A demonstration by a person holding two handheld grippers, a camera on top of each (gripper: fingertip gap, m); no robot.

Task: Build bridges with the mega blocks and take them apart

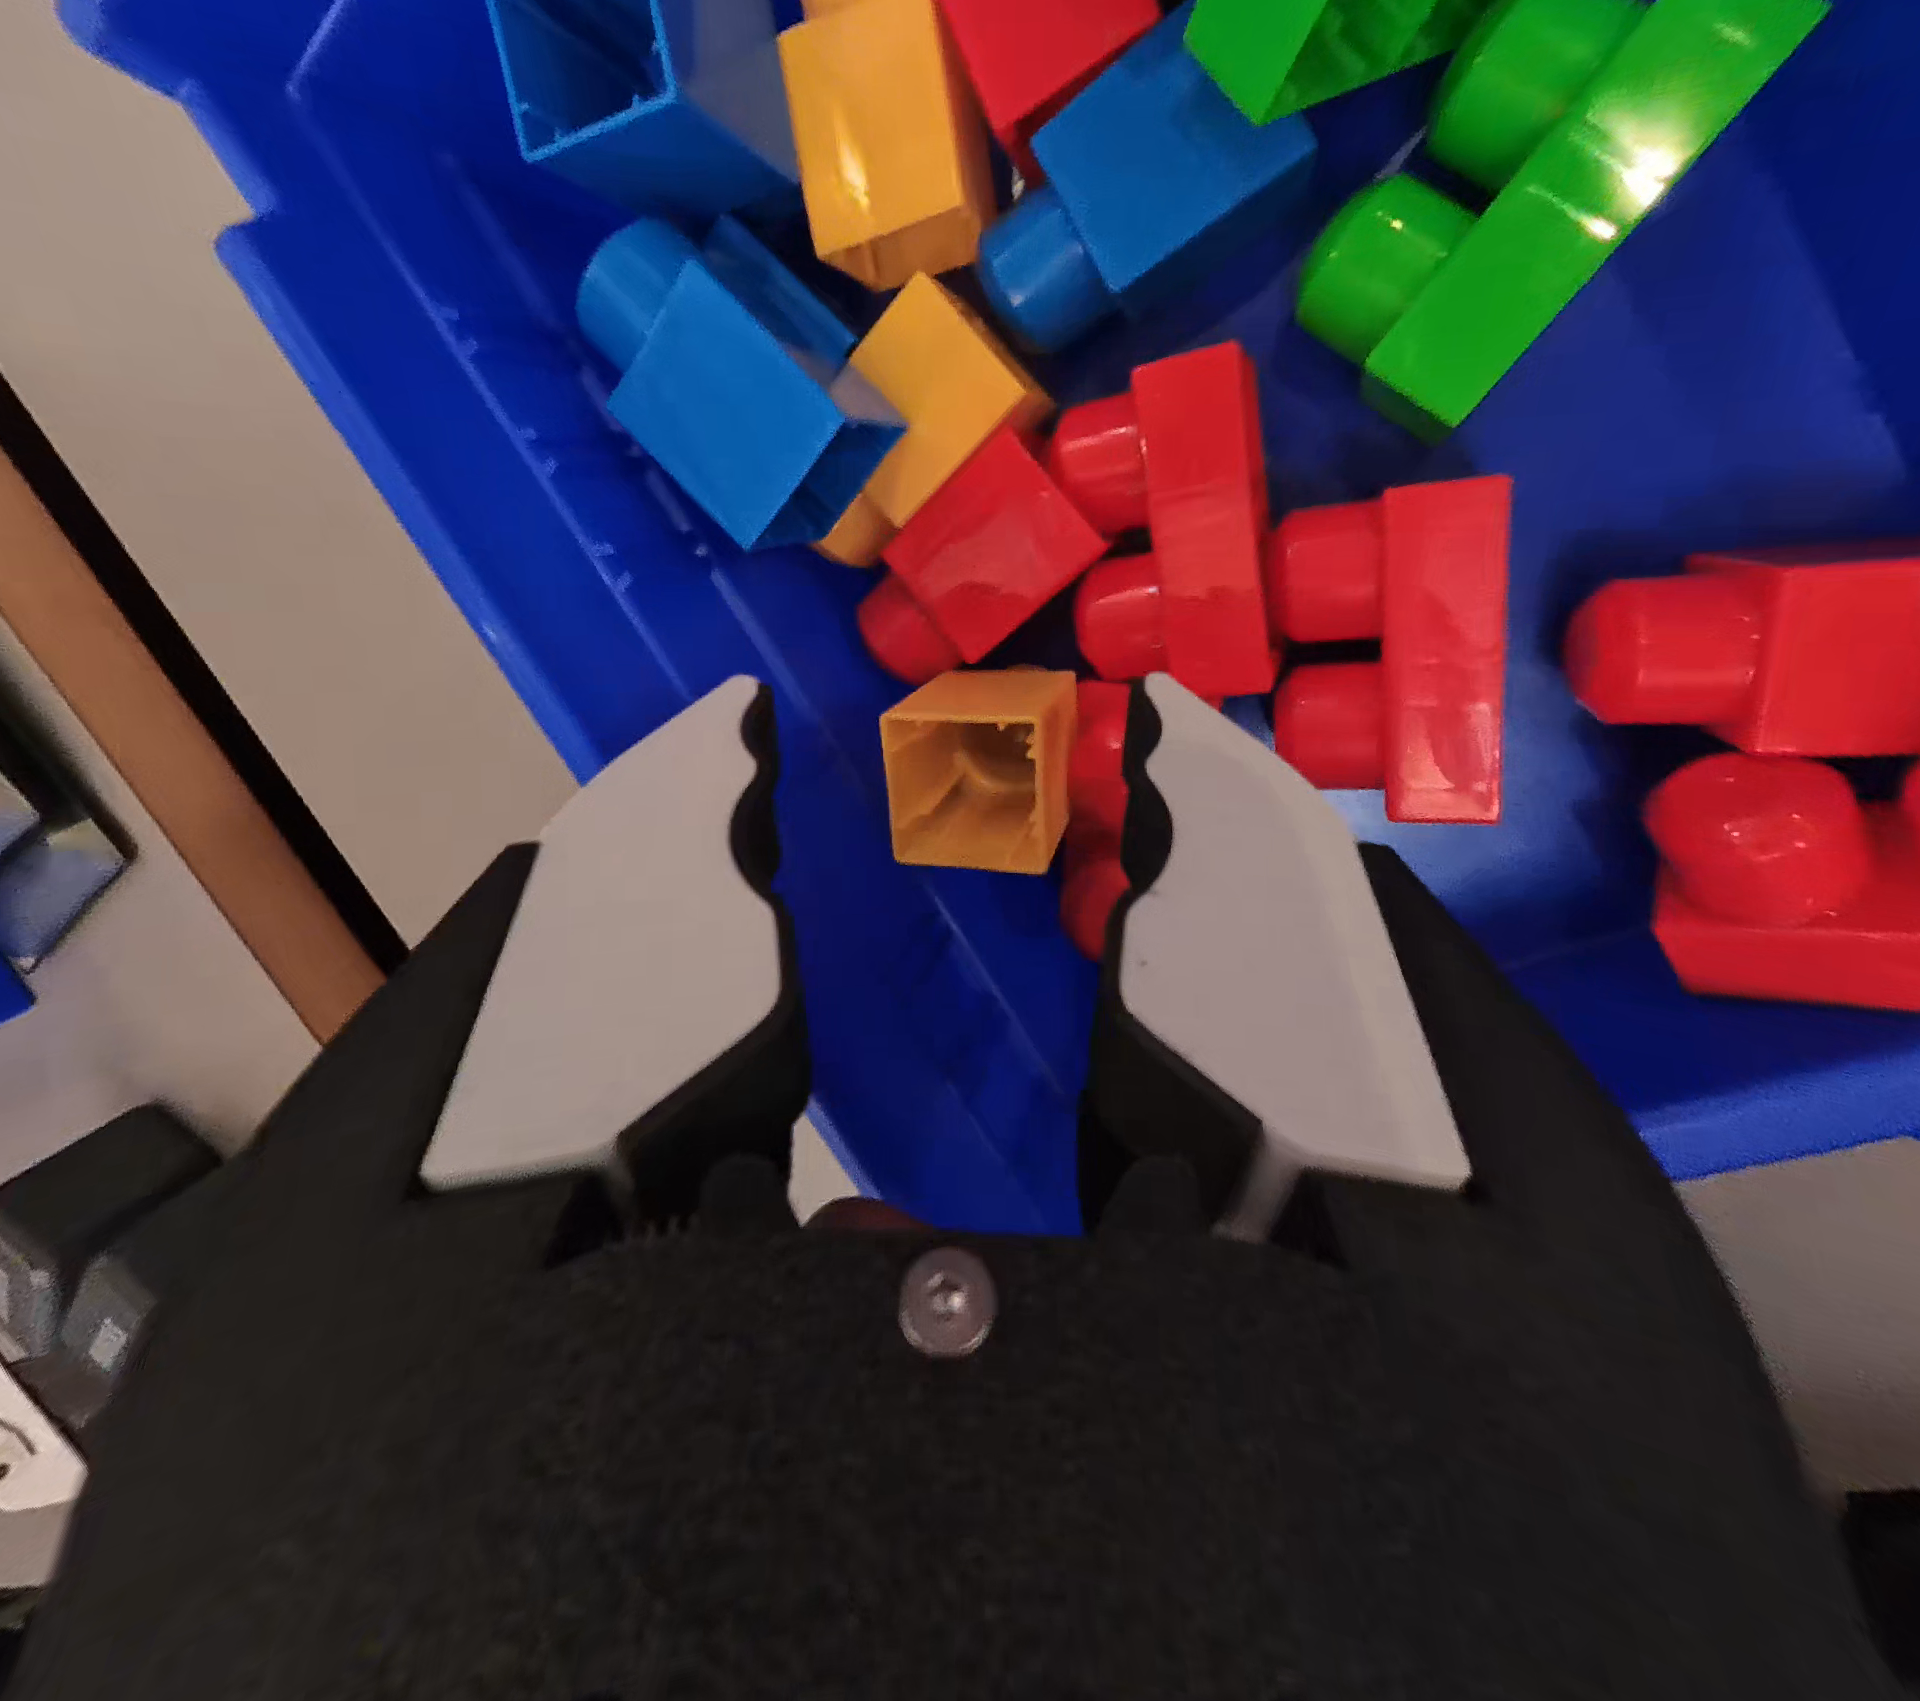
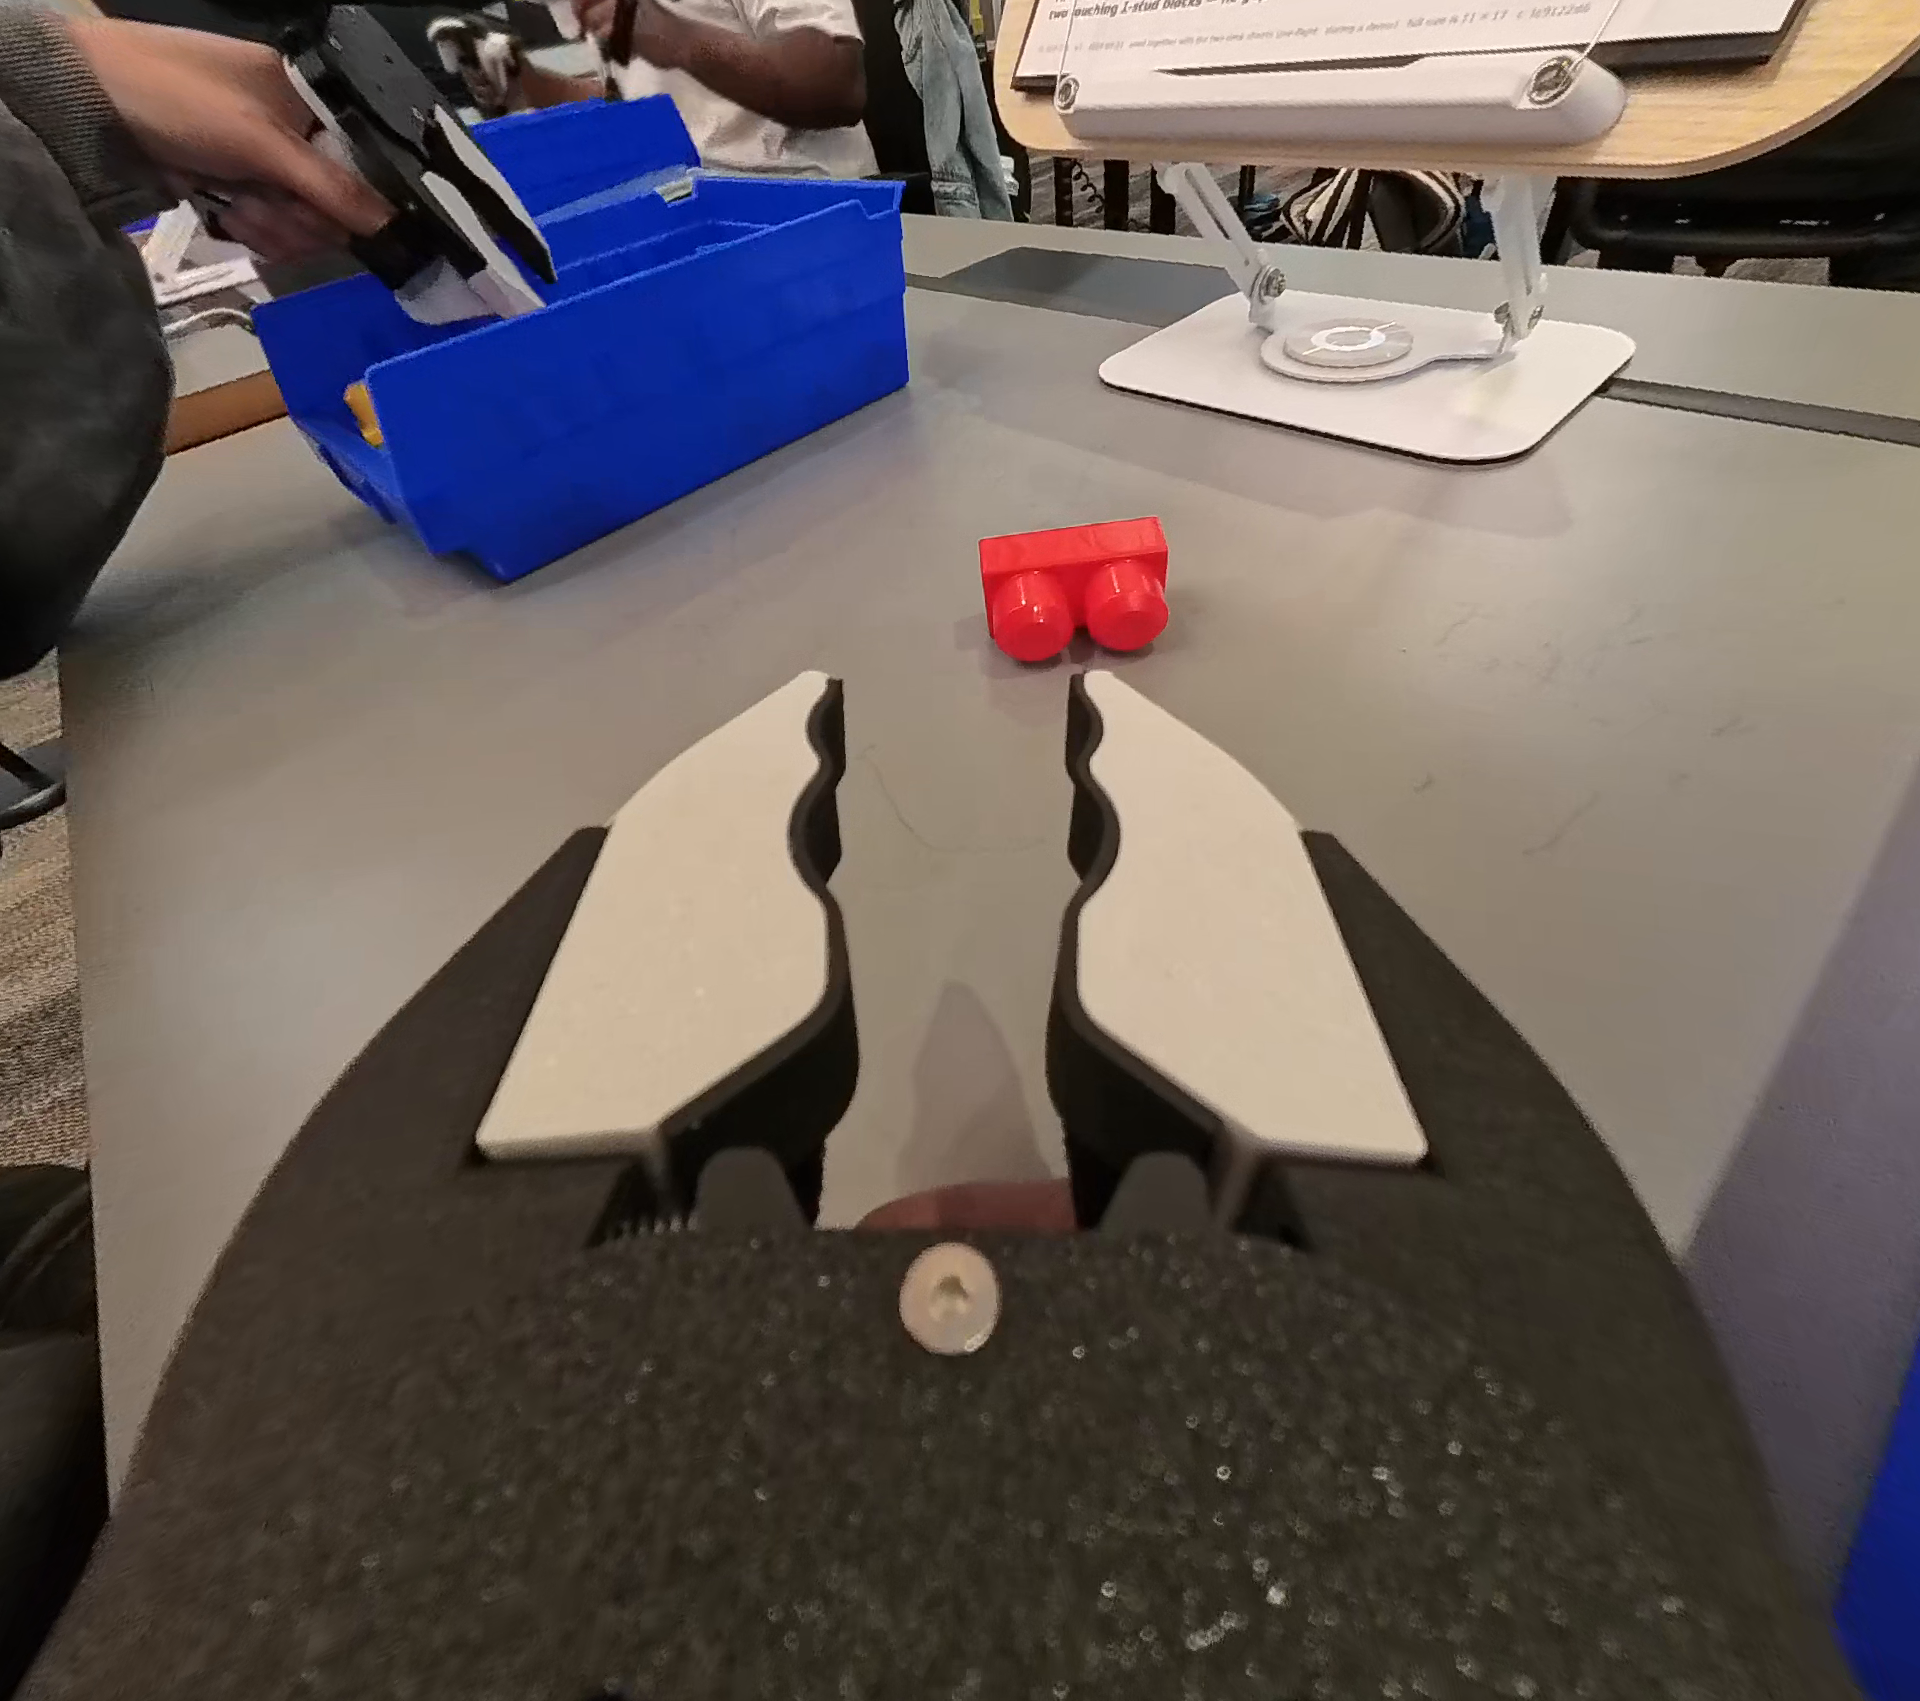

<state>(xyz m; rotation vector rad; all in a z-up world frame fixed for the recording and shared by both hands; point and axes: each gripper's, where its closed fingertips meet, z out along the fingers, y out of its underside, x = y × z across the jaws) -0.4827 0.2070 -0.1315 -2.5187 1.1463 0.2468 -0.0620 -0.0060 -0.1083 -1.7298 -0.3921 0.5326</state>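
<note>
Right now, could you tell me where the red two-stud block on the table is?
In the right wrist view, the red block lies on its side on the grey table, just ahead of the right gripper, right of the blue bin.

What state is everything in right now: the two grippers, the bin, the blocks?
Left gripper: open, empty, over the bin.
Right gripper: open, empty, above the table.
Bin: open-topped, holding loose blocks.
Yellow block: hollow end facing the camera, ungripped.
Red block: alone on the table, on its side.
</note>
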